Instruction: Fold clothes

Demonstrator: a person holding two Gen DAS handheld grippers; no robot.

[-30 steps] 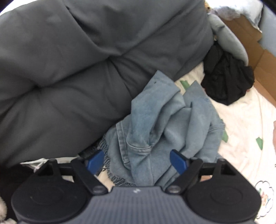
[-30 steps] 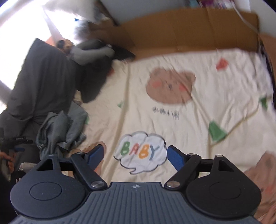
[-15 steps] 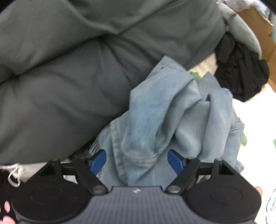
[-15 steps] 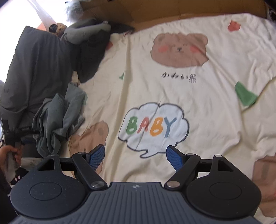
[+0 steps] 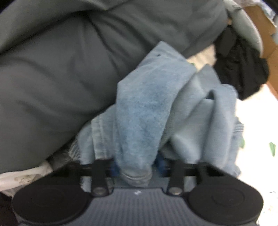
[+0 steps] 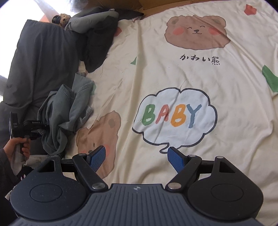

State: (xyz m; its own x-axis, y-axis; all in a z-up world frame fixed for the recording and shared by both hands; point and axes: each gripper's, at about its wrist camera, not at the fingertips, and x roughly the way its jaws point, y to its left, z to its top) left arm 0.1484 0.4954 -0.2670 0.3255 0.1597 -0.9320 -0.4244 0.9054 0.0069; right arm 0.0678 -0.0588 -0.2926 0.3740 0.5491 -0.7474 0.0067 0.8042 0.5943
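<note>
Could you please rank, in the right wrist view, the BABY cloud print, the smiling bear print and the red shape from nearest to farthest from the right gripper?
1. BABY cloud print, just ahead of the right gripper.
2. Smiling bear print, beyond it.
3. Red shape, top right corner.

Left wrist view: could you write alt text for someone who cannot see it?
The left tool is closing on a fold of crumpled light-blue denim garment, which sits between its blue pads. A dark grey duvet fills the left and top; a black garment lies at upper right on the cream sheet.
</note>
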